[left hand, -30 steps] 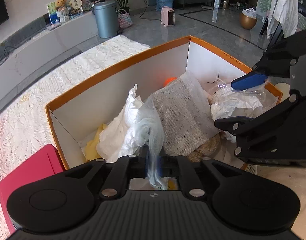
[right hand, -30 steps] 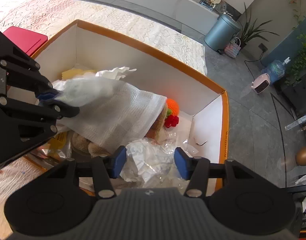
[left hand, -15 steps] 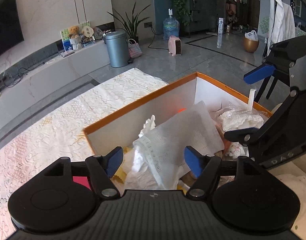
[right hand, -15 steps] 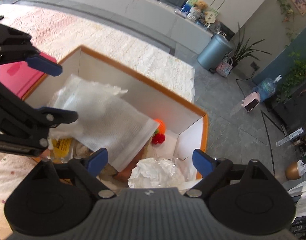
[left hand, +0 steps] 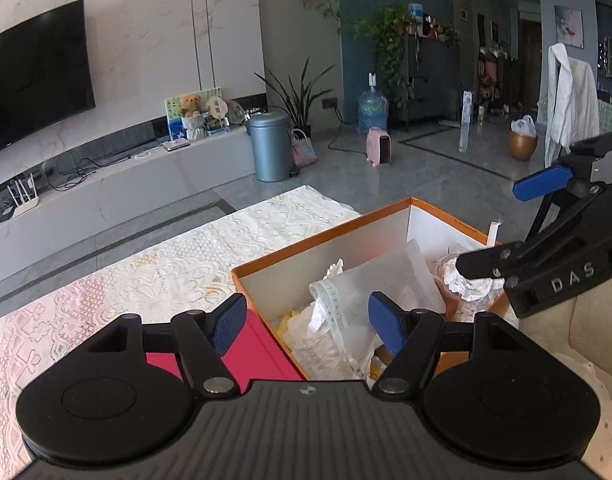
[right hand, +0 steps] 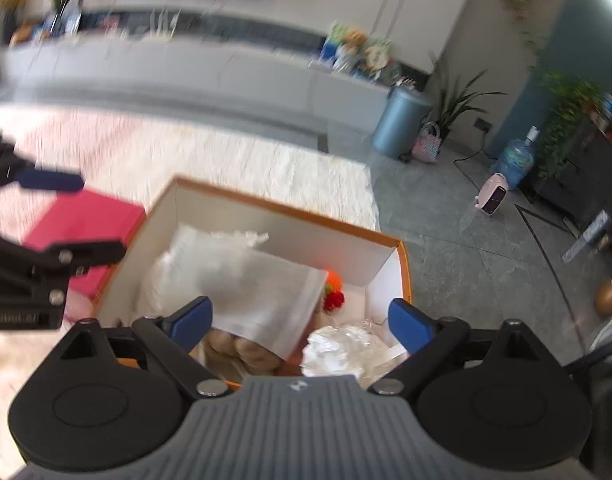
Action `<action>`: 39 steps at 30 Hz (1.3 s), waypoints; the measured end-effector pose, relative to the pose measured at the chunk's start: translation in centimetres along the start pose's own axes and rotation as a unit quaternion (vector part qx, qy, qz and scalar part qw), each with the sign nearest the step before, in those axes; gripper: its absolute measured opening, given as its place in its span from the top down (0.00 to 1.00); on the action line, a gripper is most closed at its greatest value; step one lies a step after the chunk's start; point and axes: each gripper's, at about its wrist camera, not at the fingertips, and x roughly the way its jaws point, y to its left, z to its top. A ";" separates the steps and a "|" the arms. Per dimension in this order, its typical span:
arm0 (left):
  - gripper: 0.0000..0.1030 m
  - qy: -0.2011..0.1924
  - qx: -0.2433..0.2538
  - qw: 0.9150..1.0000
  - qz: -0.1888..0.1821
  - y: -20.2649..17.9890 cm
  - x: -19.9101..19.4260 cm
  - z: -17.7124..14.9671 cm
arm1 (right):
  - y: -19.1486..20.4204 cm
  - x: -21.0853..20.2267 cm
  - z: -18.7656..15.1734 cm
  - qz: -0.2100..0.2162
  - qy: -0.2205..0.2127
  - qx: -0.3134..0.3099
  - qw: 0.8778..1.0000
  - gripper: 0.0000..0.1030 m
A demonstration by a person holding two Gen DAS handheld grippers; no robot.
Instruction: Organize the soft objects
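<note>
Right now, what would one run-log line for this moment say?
left gripper: open, empty | right gripper: opening, empty | white mesh bag: lying in orange box | crumpled plastic: in box

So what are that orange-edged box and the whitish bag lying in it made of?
The orange-edged box looks like cardboard: thin, stiff, matte white walls with a crisp orange rim. The whitish bag seems to be soft, frosted plastic or foam wrap: translucent, creased, and in the right wrist view showing a faint grid texture. I can't tell which.
</note>
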 end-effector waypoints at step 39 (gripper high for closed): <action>0.05 -0.061 -0.114 0.981 0.148 -2.0 -5.2 -10.5 | 6.8 -2.9 -14.1 -0.004 -0.125 0.193 0.973 0.03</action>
